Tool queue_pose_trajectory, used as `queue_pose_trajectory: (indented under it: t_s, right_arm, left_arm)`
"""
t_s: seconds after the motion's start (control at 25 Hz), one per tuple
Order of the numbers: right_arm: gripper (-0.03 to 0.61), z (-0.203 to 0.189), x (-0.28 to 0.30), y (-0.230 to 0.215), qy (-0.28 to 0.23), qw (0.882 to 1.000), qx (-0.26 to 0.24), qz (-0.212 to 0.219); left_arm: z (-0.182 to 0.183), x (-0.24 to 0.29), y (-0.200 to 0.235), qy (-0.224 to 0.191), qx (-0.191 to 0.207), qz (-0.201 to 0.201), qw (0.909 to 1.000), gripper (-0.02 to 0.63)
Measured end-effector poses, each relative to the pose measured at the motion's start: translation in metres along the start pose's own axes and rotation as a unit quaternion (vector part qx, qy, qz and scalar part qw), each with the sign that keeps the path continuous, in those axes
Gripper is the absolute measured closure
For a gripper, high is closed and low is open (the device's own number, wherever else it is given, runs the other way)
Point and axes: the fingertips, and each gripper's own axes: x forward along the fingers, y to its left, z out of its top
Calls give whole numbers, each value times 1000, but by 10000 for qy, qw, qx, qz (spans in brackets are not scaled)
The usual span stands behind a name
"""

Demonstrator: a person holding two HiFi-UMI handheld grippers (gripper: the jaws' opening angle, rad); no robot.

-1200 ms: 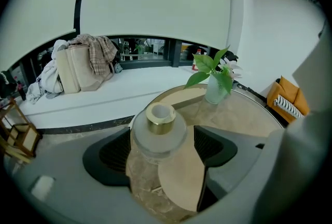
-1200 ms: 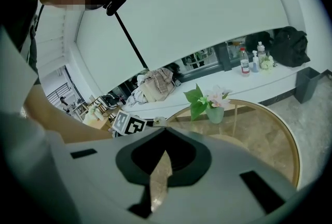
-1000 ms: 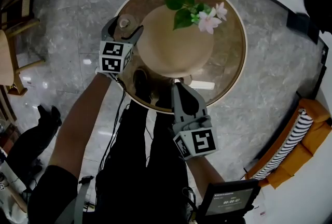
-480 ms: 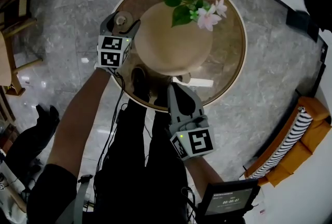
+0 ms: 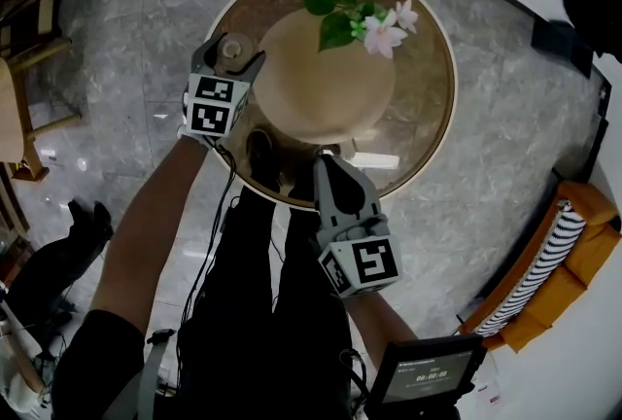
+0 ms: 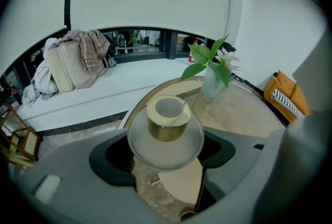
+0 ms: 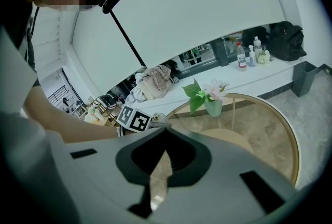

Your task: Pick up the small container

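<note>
L tool (image 5: 233, 51) just closed on container (image 6: 166, 124); grip only clear in left gripper view. R tool (image 5: 328, 160) shut, empty.

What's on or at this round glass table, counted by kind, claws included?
small container: 1
vase of flowers: 1
claws: 2, the left claw, whose jaws have just been closing with the small container between them, and the right claw
Total: 4

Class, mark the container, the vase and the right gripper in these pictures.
container (image 6: 165, 130): left gripper view, its gold side wall.
vase (image 6: 211, 84): left gripper view, its frosted body.
right gripper (image 5: 327, 161): head view, midway between its fingertips.
</note>
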Motion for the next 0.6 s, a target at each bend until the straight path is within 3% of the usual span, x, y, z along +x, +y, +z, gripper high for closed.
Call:
queue_pose_trajectory:
  t_s: [0.24, 0.6]
  right_arm:
    - [581, 17, -15, 14, -116, 9999, -4, 35]
    - [581, 56, -62, 45, -194, 9998, -42, 86]
  left_arm:
    - [21, -36, -14, -70, 116, -109, 9998, 275]
    - [71, -130, -39, -206, 134, -217, 9995, 275]
